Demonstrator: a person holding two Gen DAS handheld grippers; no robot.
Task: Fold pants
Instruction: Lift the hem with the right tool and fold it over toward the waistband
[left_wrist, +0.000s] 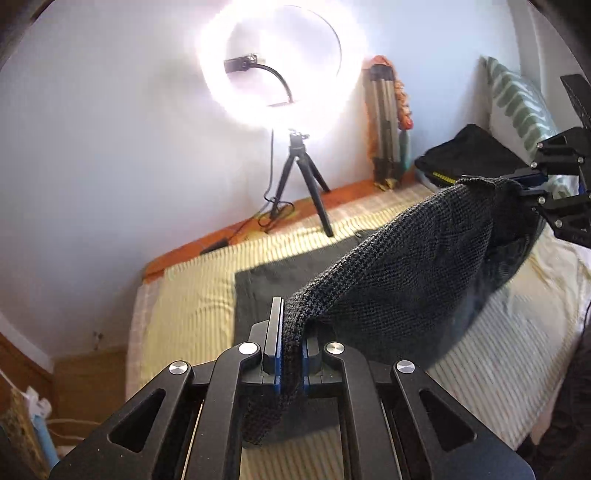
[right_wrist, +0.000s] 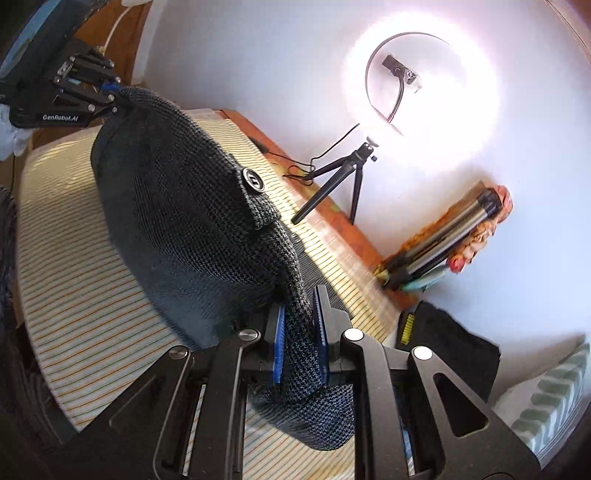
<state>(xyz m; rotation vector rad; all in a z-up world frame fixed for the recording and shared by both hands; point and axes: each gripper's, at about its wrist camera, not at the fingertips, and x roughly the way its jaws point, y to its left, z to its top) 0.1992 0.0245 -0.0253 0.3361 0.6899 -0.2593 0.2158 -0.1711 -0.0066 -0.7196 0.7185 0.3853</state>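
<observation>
Above the striped bedsheet (left_wrist: 480, 369), the pants (left_wrist: 406, 258) hung as a dark checked span, pinched at each end and sagging in the middle toward the sheet. One band of the cloth ran straight into the left gripper (left_wrist: 290, 354), whose jaws were clamped narrow on a bunched edge, with a tail of fabric drooping below the pads. The other end was caught in the right gripper (right_wrist: 299, 343), its blue-lined jaws likewise closed tight on a thick fold, more cloth spilling beneath them. A metal button (right_wrist: 254, 180) sat on the upper face of the garment, which suggested the waist end lay uppermost between the two grips. Holding both ends clear of the sheet probably served to let the cloth fall straight before a fold was laid; that is a judgement only. Beyond the pants, flat on the sheet, lay a dark cloth (left_wrist: 280, 269), perhaps a lower part of the same garment, though the views did not settle it. Farther from the pants, at the sheet's far edge, stood a ring light (left_wrist: 280, 62) on a small tripod (left_wrist: 299, 184). Beside that, against the wall, leaned a folded metal tripod (left_wrist: 384, 122). At the head of the sheet rested a folded black garment (left_wrist: 469, 155) and a green-patterned pillow (left_wrist: 517, 103).
</observation>
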